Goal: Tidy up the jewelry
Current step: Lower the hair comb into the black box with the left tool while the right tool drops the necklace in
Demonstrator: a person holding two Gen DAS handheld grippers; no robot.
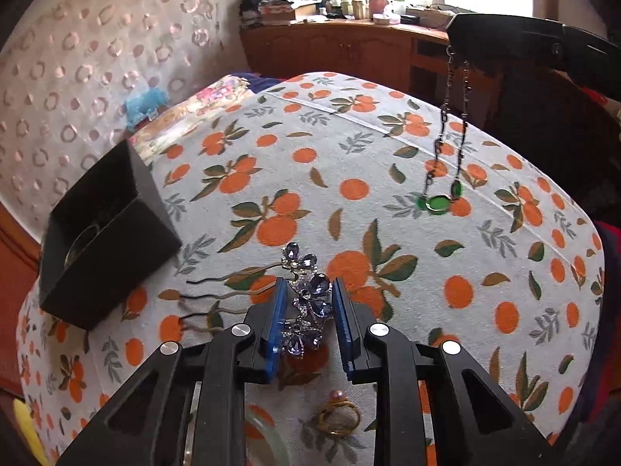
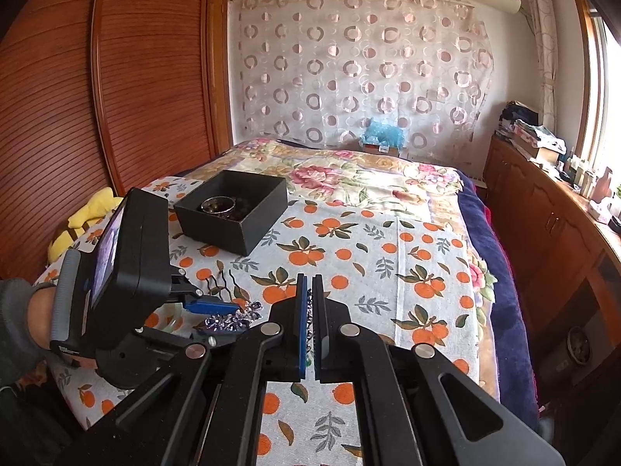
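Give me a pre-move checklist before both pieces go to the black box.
1. Left gripper straddles the purple flower hair comb: ok.
2. Its jaws firmly clamp the comb: cannot tell.
3. Right gripper shut on the green-stone necklace chain: ok.
4. Necklace lifted off the orange-print cloth: not ok, stones seem to touch it.
5. Black box open: ok.
6. Pearl ring outside the jaws: ok.

Left gripper (image 1: 308,314) low and level, blue pads parted either side of a purple flower hair comb (image 1: 306,303); right gripper (image 2: 311,324) raised higher, pads pinched nearly together on a necklace chain (image 1: 452,116).
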